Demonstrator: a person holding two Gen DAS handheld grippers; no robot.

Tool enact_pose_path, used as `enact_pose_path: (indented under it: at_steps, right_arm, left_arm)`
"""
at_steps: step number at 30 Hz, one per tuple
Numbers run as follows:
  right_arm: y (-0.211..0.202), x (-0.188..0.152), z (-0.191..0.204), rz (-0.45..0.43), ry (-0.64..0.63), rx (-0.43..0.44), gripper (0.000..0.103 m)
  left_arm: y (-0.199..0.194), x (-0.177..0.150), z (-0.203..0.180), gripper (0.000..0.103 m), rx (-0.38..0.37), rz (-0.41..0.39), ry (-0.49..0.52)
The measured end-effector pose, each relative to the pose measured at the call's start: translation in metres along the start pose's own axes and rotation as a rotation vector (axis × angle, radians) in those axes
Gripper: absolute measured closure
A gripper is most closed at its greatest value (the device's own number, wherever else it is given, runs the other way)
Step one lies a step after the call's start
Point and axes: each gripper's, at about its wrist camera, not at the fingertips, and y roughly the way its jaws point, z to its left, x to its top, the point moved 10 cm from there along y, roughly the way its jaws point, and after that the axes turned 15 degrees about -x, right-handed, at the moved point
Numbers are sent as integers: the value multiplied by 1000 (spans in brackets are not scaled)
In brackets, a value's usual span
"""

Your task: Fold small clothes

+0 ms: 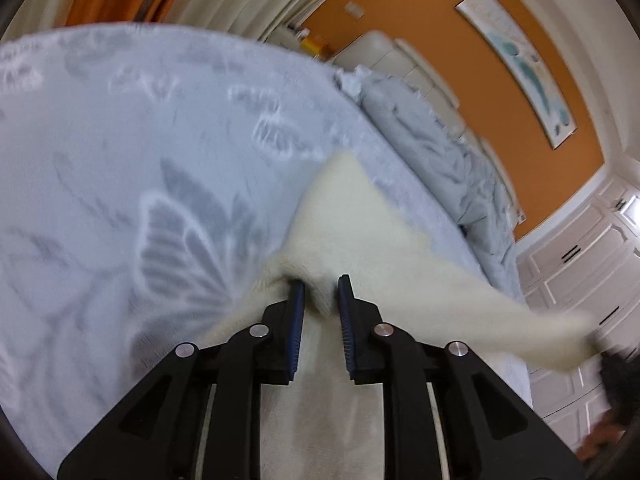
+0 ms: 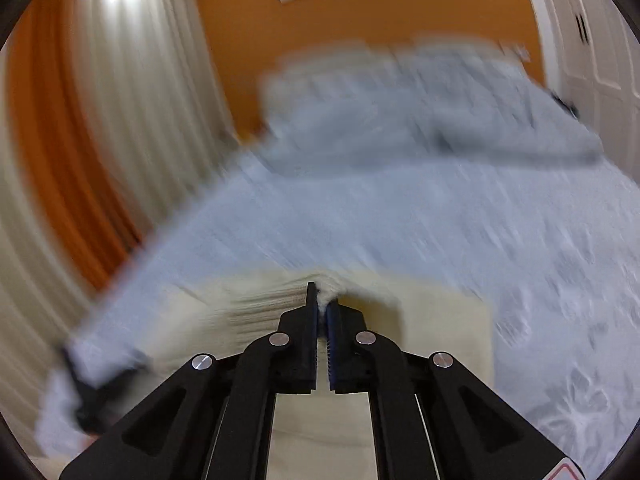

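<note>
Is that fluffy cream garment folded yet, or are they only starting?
Nothing looks folded yet. Both the left gripper and right gripper have their fingers pinched on the cream garment, lifting it over the grey bedspread. Laying it flat and folding remain.

The garment (image 1: 340, 216) is cream white, with a fine ribbed knit. The blanket (image 1: 140, 152) on the bed is pale blue-grey with butterfly and leaf shapes in darker grey and white outlines. The wall (image 1: 420, 4) is orange. The curtains (image 2: 132, 92) are cream and orange. The grippers are black with blue pads (image 1: 297, 320).
</note>
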Motion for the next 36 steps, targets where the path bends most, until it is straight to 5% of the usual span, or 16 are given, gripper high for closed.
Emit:
enact_pose_path:
  at_steps: [2, 5, 10, 11, 13, 14, 15, 16, 17, 18, 22, 23, 26, 29, 32, 36]
  right_arm:
    - [54, -48, -23, 169, 74, -10, 100]
    - [47, -51, -32, 136, 217, 63, 100]
    - [9, -27, -29, 40, 249, 25, 86]
    - [0, -20, -27, 13, 265, 48, 78]
    - [1, -10, -22, -15, 240, 1, 17]
    - [11, -9, -19, 2, 213, -29, 16]
    - [30, -12, -15, 55, 192, -49, 17]
    - [41, -17, -13, 107, 192, -38, 36]
    - [52, -23, -8, 155, 195, 0, 57]
    - [61, -25, -3, 199, 188, 18, 95]
    - [11, 22, 0, -60, 159, 43, 100]
    - [18, 19, -9, -62, 148, 1, 100]
    - [77, -24, -31, 173, 175, -27, 102]
    - [31, -5, -43, 41, 280, -79, 88]
    - [-22, 8, 5, -67, 264, 93, 89]
    - [-22, -33, 108, 59, 57, 272, 98]
  left_arm:
    - [0, 1, 2, 86, -3, 0, 7]
    - [2, -1, 2, 86, -9, 10, 15]
    - [2, -1, 2, 86, -19, 5, 19]
    - [2, -2, 2, 86, -22, 5, 16]
    - [2, -2, 2, 86, -24, 4, 16]
    - [2, -3, 1, 86, -25, 4, 16]
    - [2, -3, 1, 86, -25, 3, 16]
    - [2, -3, 1, 85, -25, 3, 17]
    - [2, -3, 1, 85, -26, 2, 17]
    - [2, -3, 2, 86, -30, 2, 15]
    - [0, -2, 3, 85, -33, 0, 18]
    - [0, -2, 4, 85, -33, 2, 22]
    - [1, -1, 2, 85, -40, 13, 27]
    - [2, -2, 0, 85, -39, 11, 28]
    - [2, 0, 0, 85, -41, 9, 30]
    - [4, -1, -1, 85, -40, 12, 29]
